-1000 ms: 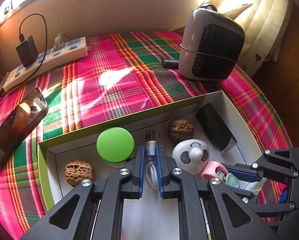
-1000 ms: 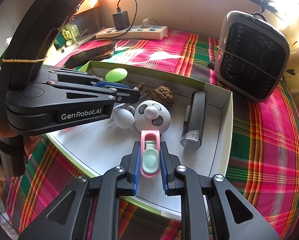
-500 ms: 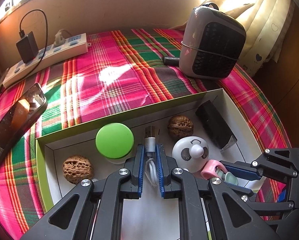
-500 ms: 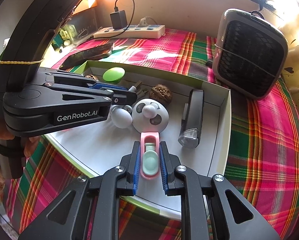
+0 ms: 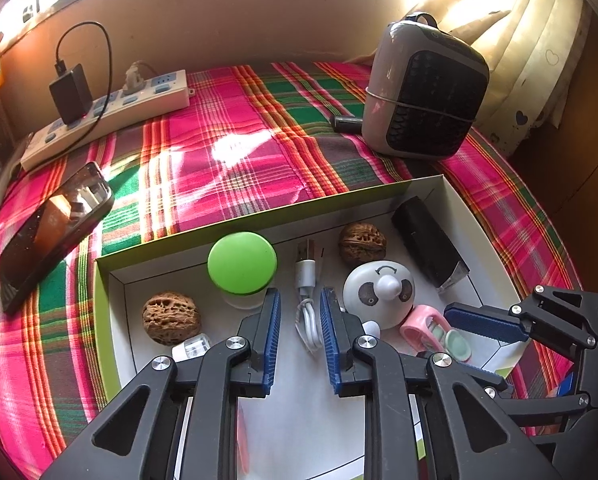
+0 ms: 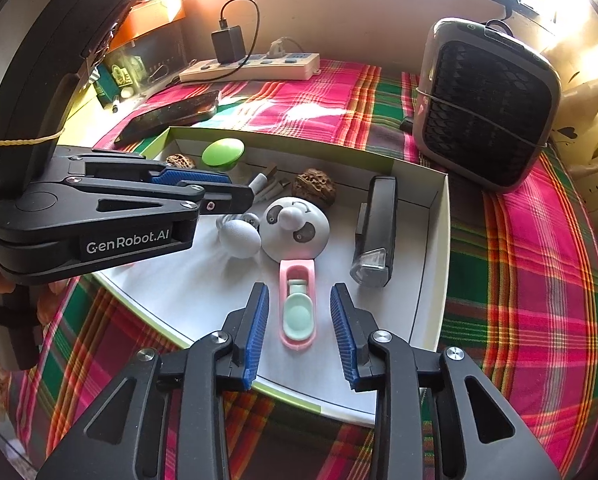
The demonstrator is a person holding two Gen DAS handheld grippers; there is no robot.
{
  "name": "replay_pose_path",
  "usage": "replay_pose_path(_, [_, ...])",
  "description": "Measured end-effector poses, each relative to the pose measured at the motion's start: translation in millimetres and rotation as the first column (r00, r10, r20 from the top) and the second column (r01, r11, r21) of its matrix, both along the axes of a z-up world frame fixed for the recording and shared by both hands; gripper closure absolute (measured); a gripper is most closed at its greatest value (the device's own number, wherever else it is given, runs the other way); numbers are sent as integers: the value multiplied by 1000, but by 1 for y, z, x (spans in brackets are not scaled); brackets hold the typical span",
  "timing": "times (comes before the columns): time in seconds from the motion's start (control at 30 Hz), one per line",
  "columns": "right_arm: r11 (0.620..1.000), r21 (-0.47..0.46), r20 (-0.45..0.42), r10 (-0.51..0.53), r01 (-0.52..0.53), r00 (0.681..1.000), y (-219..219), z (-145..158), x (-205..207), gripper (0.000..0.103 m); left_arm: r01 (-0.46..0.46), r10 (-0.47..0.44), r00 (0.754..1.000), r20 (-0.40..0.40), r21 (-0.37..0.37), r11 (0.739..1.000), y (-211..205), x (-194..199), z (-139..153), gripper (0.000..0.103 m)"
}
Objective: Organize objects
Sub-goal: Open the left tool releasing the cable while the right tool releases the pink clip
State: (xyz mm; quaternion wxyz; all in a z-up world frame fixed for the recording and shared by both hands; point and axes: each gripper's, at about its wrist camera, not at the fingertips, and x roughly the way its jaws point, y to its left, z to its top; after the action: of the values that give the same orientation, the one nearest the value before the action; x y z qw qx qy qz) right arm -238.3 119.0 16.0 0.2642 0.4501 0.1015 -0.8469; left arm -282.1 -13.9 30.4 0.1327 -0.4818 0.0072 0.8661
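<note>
A white box with green walls point(image 5: 235, 222) point(image 6: 439, 240) lies on the plaid cloth. My left gripper point(image 5: 299, 304) is open, its jaws either side of a white USB cable point(image 5: 308, 300) that lies in the box. My right gripper point(image 6: 299, 304) is open around a pink and mint clip point(image 6: 297, 306) point(image 5: 435, 330) resting on the box floor. The box also holds a green lid point(image 5: 241, 263), two walnuts point(image 5: 171, 318) point(image 5: 362, 240), a white panda-face fan point(image 5: 379, 294) point(image 6: 293, 228) and a black device point(image 5: 429, 246) point(image 6: 375, 230).
A grey heater point(image 5: 423, 88) point(image 6: 485, 106) stands behind the box at the right. A phone point(image 5: 53, 228) lies left of the box. A white power strip with a black charger point(image 5: 107, 114) runs along the back wall. A curtain hangs at the far right.
Both grippers have opened: the left let go of the USB cable, the right let go of the pink and mint clip. Both things now lie in the box.
</note>
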Motion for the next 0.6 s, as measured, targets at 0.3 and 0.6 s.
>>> replay_pose_path(0.3, [999,-24,-30,-40,39,999,4,9,13,59,-39,39,998,-44,9,999,-7,24,13,84])
replay_pose_path(0.6, [996,-48,-50,-73,71,996,8,15,28,59,-76,75,993,-88,-11,997,-11,52,25,84])
